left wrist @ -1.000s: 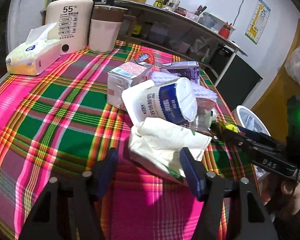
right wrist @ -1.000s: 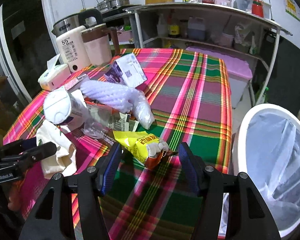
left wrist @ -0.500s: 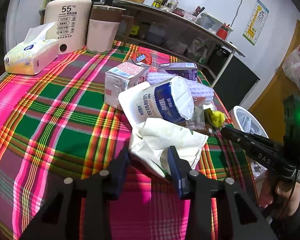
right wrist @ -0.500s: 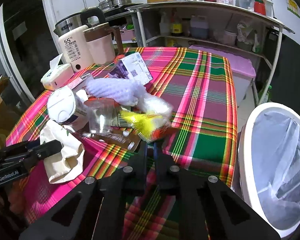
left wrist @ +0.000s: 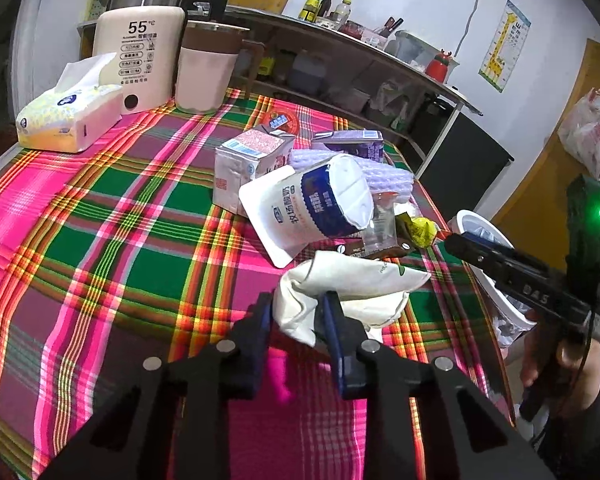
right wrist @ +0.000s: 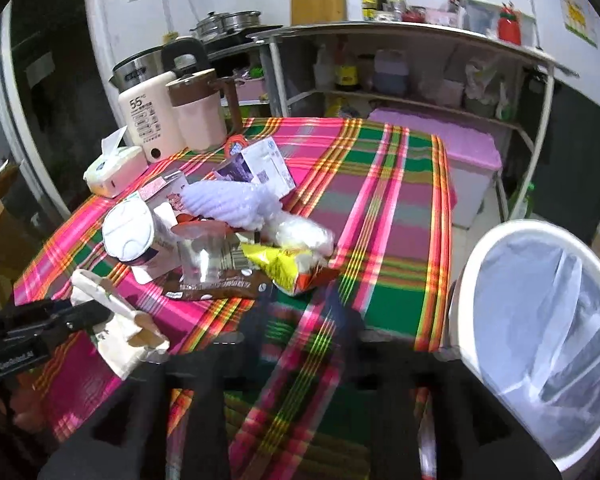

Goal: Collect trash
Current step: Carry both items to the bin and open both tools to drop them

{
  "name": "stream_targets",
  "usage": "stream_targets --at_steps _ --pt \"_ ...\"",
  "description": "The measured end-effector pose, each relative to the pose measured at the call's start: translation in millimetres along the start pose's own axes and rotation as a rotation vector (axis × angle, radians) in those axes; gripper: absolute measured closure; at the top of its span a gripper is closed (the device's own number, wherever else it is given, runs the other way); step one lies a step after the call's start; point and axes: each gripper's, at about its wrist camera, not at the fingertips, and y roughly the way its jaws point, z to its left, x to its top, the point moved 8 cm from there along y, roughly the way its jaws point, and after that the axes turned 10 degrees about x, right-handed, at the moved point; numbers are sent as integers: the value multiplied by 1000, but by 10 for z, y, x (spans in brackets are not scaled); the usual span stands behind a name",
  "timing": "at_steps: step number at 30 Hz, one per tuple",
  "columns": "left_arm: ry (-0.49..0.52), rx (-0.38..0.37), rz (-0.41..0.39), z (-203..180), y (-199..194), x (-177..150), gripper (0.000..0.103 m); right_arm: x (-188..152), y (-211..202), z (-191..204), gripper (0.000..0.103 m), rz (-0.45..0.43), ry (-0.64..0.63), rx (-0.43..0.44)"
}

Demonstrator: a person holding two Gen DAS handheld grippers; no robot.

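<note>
The left gripper (left wrist: 296, 316) is closing its jaws on the cream paper bag (left wrist: 352, 292) near the front edge of the table (left wrist: 100, 240). The right gripper (right wrist: 300, 320), blurred, is opening with nothing between its jaws, just before the yellow snack wrapper (right wrist: 288, 264); the white bin (right wrist: 540, 340) stands beside the table's right edge.

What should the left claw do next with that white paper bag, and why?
Probably finish closing, then lift the bag toward the bin. The left claw is closing with the crumpled white bag already between its fingers, and the bag seems to lie clear of the trash pile. The lined bin stands open off the table's edge, beside the right claw, which is opening with nothing between its fingers.
</note>
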Motion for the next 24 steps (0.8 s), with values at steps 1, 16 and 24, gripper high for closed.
stream_targets --at_steps 1,16,24 --pt "0 1 0 5 -2 1 77 27 12 15 43 3 -17 13" --pt "0 -5 0 12 -7 -3 77 153 460 -75 66 127 -129 22" --pt "21 -18 -12 -77 -86 -3 77 97 225 -68 78 84 -68 34"
